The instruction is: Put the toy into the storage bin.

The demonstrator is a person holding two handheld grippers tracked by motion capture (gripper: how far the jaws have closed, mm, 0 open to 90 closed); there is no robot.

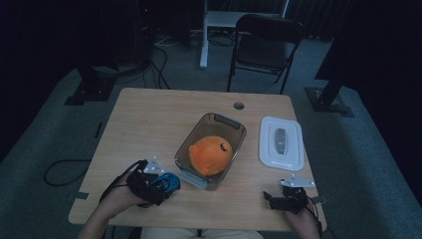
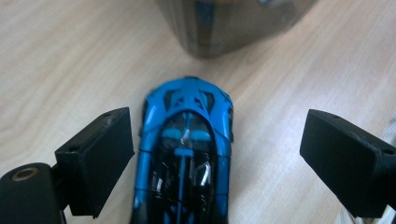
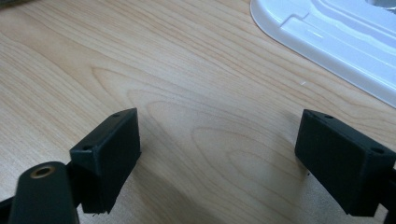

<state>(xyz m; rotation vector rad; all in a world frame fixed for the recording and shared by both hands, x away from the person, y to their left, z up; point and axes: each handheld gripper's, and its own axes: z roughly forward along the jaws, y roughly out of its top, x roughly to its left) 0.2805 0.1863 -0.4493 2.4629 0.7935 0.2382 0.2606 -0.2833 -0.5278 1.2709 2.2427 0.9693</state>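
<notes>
A blue toy car lies on the wooden table near its front left, just left of a clear container. My left gripper is low over the car. In the left gripper view the car lies lengthwise between the black jaws, nose pointing away. The left gripper is open: the left pad is close to the car's side and the right pad stands well off it. An orange plush toy sits inside the container. Near the front right edge my right gripper is open over bare wood.
A white lid with a grey centre piece lies flat right of the container, and its corner shows ahead of the right jaws. The container's near corner is just beyond the car. A folding chair stands behind the table.
</notes>
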